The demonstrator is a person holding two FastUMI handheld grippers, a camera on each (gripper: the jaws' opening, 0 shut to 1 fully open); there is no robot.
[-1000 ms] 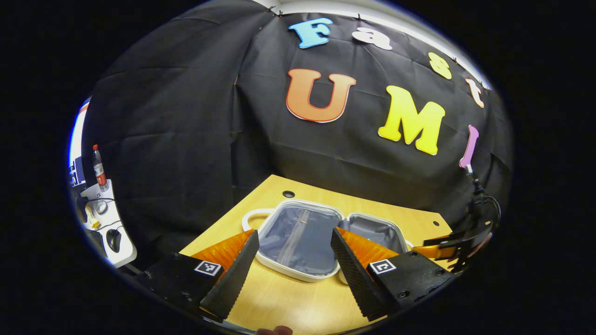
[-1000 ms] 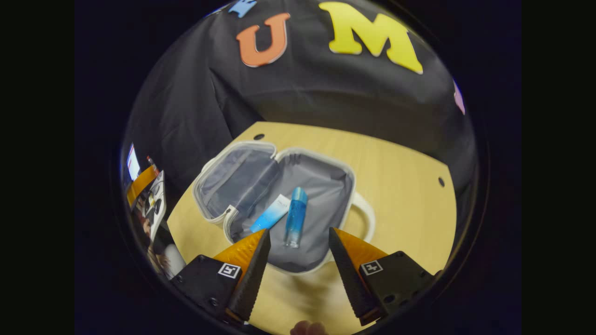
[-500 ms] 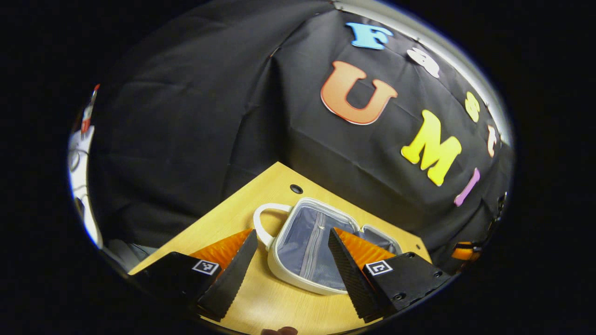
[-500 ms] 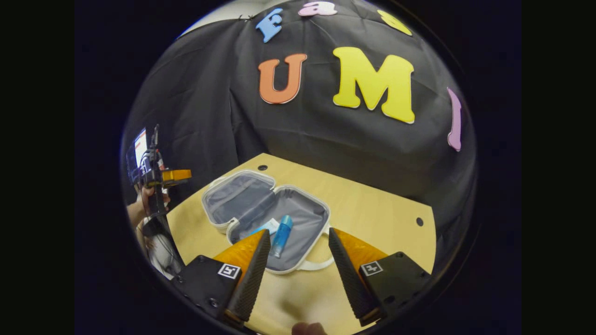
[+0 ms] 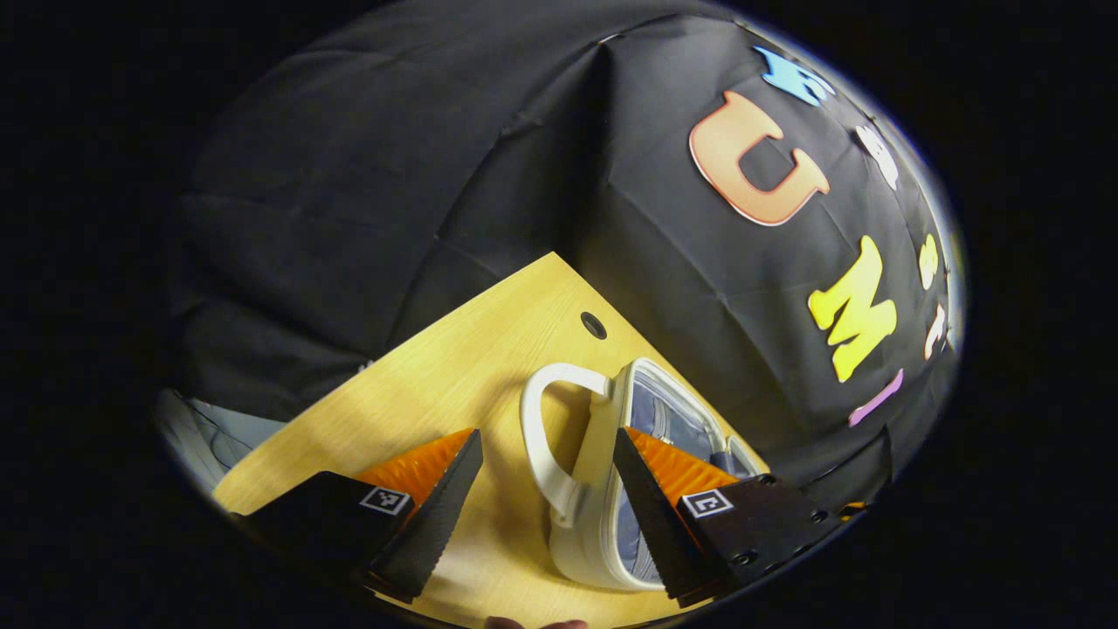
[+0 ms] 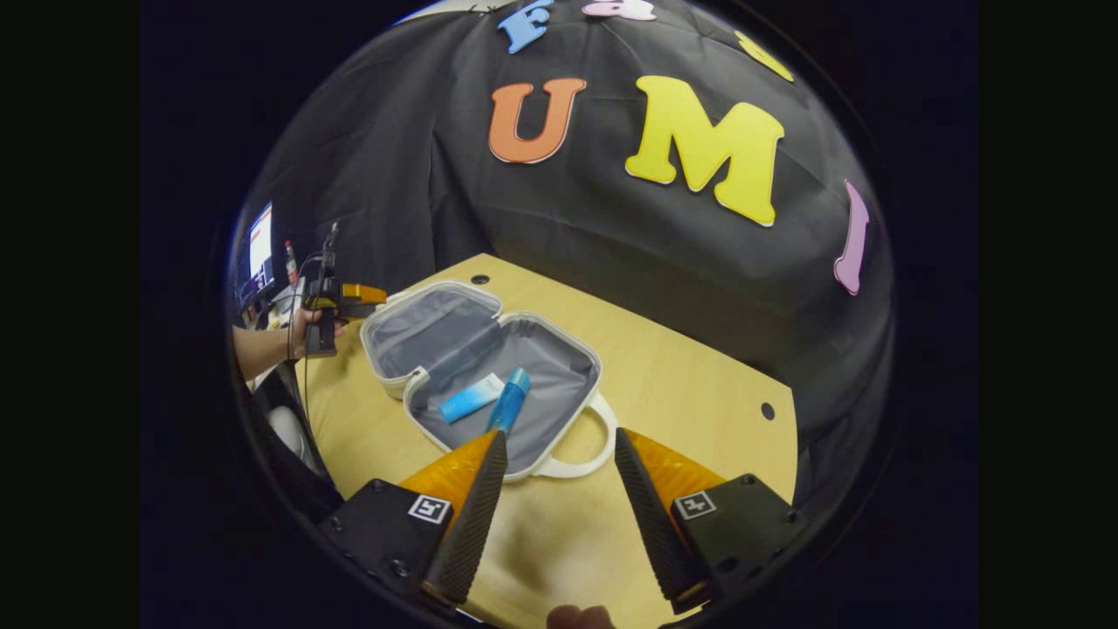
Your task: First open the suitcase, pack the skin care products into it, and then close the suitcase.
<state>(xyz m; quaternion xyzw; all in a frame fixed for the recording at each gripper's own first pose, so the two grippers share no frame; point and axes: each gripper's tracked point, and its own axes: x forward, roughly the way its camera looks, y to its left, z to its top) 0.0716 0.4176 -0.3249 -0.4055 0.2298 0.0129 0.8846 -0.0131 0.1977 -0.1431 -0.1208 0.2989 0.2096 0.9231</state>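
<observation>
1. Your right gripper (image 6: pixel 555 444) hangs above the wooden table (image 6: pixel 699 367) with its fingers spread wide and nothing between them.
2. Just beyond its tips lies the suitcase (image 6: pixel 559 362), opened flat, its white handle (image 6: pixel 583 454) pointing toward you.
3. In the nearer half of the grey lining rest a blue bottle (image 6: pixel 510 407) and a blue-and-white tube (image 6: pixel 470 398), side by side and close together.
4. Your left gripper (image 5: pixel 548 445) is likewise wide open and holds nothing; its fingers frame the suitcase's other handle (image 5: pixel 546 432) and white shell (image 5: pixel 603 489) without touching them.
5. In the right gripper view, your left hand (image 6: pixel 301 325) holds that gripper at the suitcase's far-left end, beside the lid half (image 6: pixel 428 328).
6. A round hole (image 5: pixel 593 325) sits in the table near the wall.
</observation>
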